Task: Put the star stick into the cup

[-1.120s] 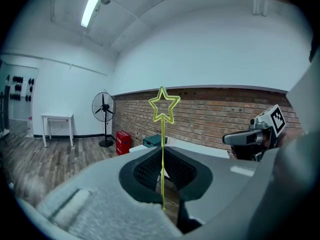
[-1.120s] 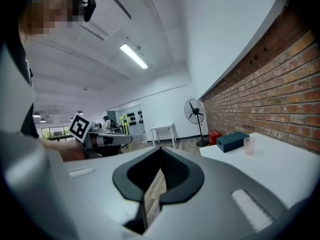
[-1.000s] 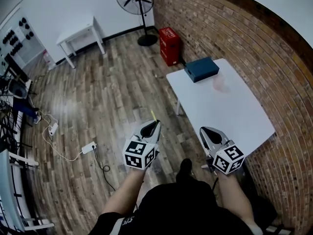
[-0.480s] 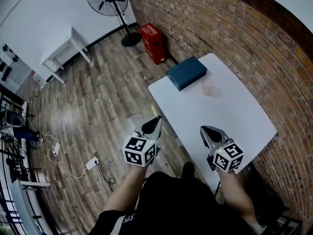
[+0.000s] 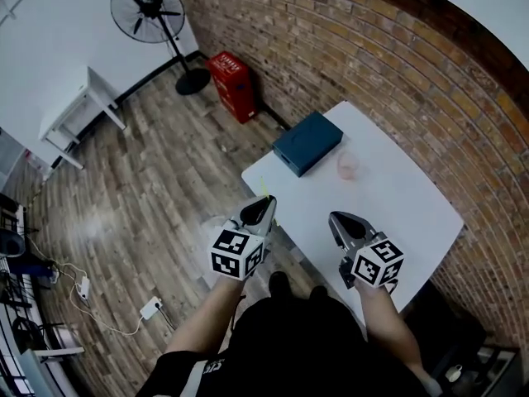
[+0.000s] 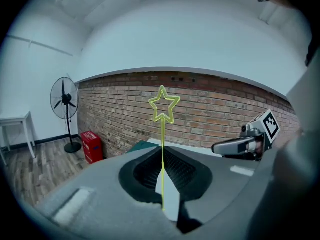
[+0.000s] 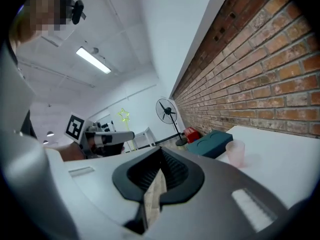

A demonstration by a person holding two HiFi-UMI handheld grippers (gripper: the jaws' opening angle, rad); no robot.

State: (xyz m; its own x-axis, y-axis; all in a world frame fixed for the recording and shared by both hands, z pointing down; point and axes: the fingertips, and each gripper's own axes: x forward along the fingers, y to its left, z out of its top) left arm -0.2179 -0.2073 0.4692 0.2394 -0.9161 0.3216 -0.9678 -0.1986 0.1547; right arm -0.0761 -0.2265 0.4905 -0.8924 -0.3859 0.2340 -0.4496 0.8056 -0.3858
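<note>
Cup [image 5: 349,165] upright on table [image 5: 413,213]; left gripper [image 5: 265,202] clamps star stick [image 6: 162,139].

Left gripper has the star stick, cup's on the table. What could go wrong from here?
1. The star stick is thin and pinched only along its lower part by the left gripper; it could tilt or slip.
2. The cup looks light and stands close to the teal box. The right gripper is shut and away from it, so an off-centre poke might tip it.

Black tee [image 5: 306,350], short sleeves; L gripper [image 5: 263,208], R gripper [image 5: 337,219] grey w/ b/w marker cubes [image 5: 237,255].
</note>
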